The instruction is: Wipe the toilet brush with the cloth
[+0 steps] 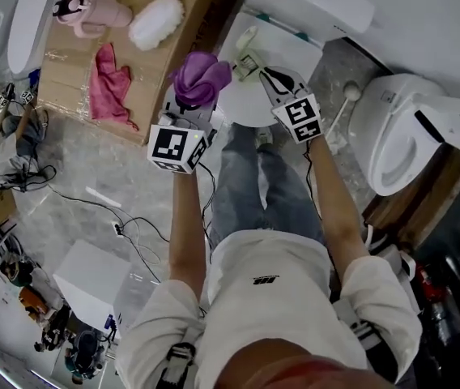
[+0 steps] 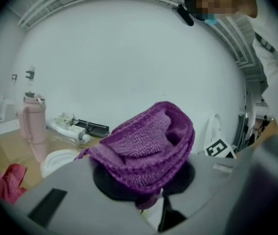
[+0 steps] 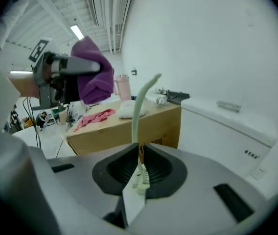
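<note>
Toilet brush (image 3: 138, 112) is pinched by its thin handle in the right hand-held gripper (image 3: 139, 174), and the cloth (image 2: 146, 148) is pinched in the left hand-held gripper (image 2: 151, 202). Either can be pulled loose by hard wiping.

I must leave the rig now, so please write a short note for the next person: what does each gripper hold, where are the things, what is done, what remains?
Left gripper: shut on the bunched purple cloth.
Right gripper: shut on the pale green toilet brush, whose stem rises from the jaws.
Position: both are held up in front of the person. In the right gripper view the cloth is beside the brush, apart from it.
Done: both things are in hand.
Left: bring the cloth onto the brush and wipe it.
</note>
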`<state>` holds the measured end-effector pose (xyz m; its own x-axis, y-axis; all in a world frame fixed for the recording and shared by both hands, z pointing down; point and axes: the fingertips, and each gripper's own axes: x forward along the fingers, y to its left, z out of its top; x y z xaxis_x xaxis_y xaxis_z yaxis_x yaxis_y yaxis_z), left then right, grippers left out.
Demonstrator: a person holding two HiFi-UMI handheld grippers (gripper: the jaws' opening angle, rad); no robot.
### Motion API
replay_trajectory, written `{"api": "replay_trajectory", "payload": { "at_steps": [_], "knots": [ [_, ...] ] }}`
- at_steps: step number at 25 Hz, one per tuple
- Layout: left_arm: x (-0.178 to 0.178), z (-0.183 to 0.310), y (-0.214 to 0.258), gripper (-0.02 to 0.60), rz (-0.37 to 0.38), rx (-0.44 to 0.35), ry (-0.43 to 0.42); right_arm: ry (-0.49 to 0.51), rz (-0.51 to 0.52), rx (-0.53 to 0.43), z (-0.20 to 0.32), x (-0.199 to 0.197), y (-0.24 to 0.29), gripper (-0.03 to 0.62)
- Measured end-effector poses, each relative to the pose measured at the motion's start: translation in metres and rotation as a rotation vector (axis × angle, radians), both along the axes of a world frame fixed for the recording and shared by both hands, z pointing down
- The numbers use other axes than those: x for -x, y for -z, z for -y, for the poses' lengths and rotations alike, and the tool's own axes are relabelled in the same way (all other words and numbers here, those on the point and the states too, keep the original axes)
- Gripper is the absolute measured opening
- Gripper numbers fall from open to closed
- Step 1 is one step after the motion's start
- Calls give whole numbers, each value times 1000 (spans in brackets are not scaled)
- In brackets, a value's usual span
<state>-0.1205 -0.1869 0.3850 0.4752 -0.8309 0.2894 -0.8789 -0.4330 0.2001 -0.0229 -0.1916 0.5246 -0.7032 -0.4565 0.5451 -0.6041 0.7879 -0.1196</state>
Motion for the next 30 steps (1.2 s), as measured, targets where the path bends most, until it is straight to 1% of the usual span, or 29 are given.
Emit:
{"api": "replay_trajectory", "payload": {
  "at_steps": [2,5,10,14,19,24,30],
  "knots": [
    [-1,-6,11,91,13,-1,13,-14,40,-41,-4,-8,35,27],
    [-5,-20,29,90,21,-2,26,-9,85,-86,-18,-16,90,-3],
    [-21,-50,65,89,18,-10,25,17,140,-147,-50,-30,168,-3],
    [-31,-77,93,90,29,-16,33,15,180,-169,-74,-43,216,-3],
    [-37,-114,126,89,19,-29,73,61,191,-194,-105,-55,259,-3],
    [-39,-144,147,89,8,-41,116,105,208,-227,-121,-60,290,-3],
    [-47,-168,162,89,2,-51,114,93,207,-222,-140,-68,302,-3]
  ]
}}
